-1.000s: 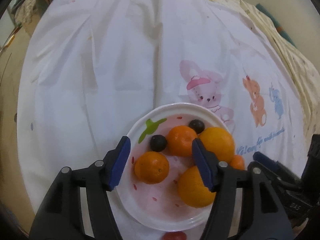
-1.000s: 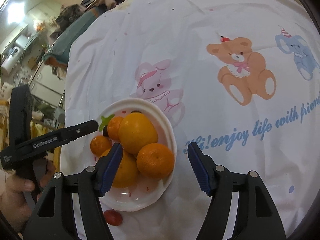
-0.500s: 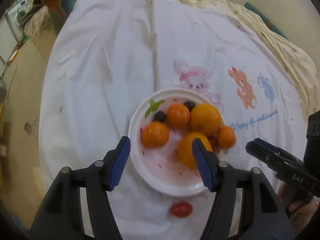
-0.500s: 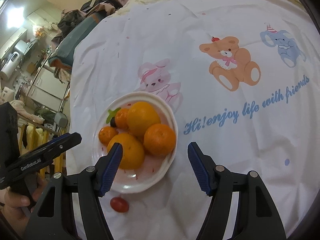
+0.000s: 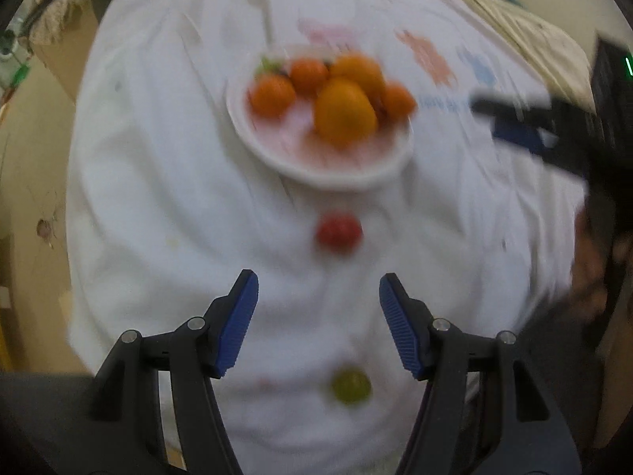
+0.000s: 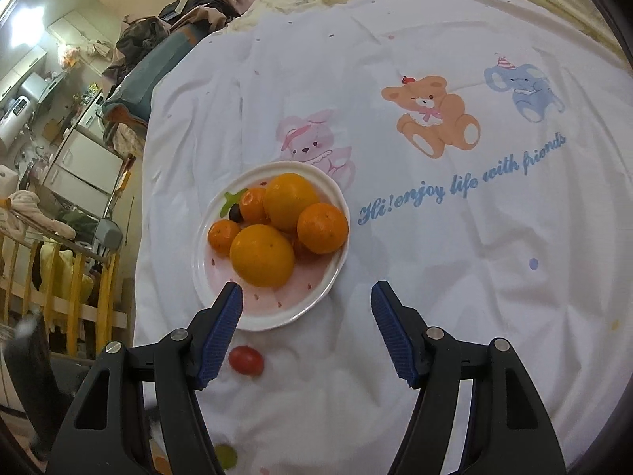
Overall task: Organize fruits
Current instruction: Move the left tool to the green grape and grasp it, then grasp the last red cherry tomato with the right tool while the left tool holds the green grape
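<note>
A white plate (image 6: 316, 304) (image 5: 277, 158) holds several oranges (image 6: 262, 255) (image 5: 344, 113) and a dark grape (image 6: 235, 212). A red cherry tomato (image 6: 246, 360) (image 5: 339, 233) lies on the cloth just in front of the plate. A green grape (image 5: 351, 386) (image 6: 225, 455) lies nearer the cloth's front edge. My left gripper (image 5: 318, 324) is open and empty, short of the tomato, above the green grape. My right gripper (image 6: 306, 330) is open and empty at the plate's near rim. The left wrist view is blurred.
A white cloth with cartoon animals and blue writing (image 6: 459, 190) covers the table. The cloth's left edge drops off to the floor (image 5: 31, 198). A cluttered room with a yellow rail (image 6: 79, 277) lies to the left. The right gripper shows in the left wrist view (image 5: 526, 126).
Both grippers have pulled back from the plate, the left one far and fast. The tomato and the green grape have come into view in front of the plate.
</note>
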A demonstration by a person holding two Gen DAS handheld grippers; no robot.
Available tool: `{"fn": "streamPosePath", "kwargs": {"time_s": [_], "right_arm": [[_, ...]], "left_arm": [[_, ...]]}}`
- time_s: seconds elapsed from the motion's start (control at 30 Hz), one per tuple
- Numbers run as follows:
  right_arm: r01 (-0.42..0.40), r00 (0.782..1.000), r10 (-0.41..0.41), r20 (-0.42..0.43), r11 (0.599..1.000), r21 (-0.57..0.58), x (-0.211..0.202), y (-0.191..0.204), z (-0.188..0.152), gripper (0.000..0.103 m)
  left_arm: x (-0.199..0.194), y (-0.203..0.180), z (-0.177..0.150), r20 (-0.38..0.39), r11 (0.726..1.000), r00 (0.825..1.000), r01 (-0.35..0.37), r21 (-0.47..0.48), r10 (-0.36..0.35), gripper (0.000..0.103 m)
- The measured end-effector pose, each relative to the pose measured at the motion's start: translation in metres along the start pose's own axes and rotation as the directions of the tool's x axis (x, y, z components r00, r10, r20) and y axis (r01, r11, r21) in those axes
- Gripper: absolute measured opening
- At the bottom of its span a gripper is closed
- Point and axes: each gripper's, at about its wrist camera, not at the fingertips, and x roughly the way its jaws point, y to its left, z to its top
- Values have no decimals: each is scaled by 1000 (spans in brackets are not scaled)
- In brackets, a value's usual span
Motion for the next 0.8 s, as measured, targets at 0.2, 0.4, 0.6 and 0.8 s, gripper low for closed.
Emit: {"fn": "streamPosePath", "kwargs": {"time_s": [0.2, 0.4, 0.6, 0.8], "right_arm": [[-12, 1000, 12, 3, 1000, 17, -9, 1, -1, 70], [-20, 1000, 20, 10, 1000, 14, -18, 4, -3, 70], [14, 1000, -14, 21, 1000, 17, -25, 2, -5, 70], [5, 999, -5, 33, 1000, 13, -31, 6, -4, 70]], "left_arm": [[15, -8, -47, -103, 1000, 995, 9, 2, -9, 59], [30, -27, -63, -113, 999, 993, -20, 40, 24, 55], [49, -47, -70, -114, 981, 987, -95, 169, 115, 45], [50, -55, -69, -108, 970, 983, -122, 208, 146, 24]]}}
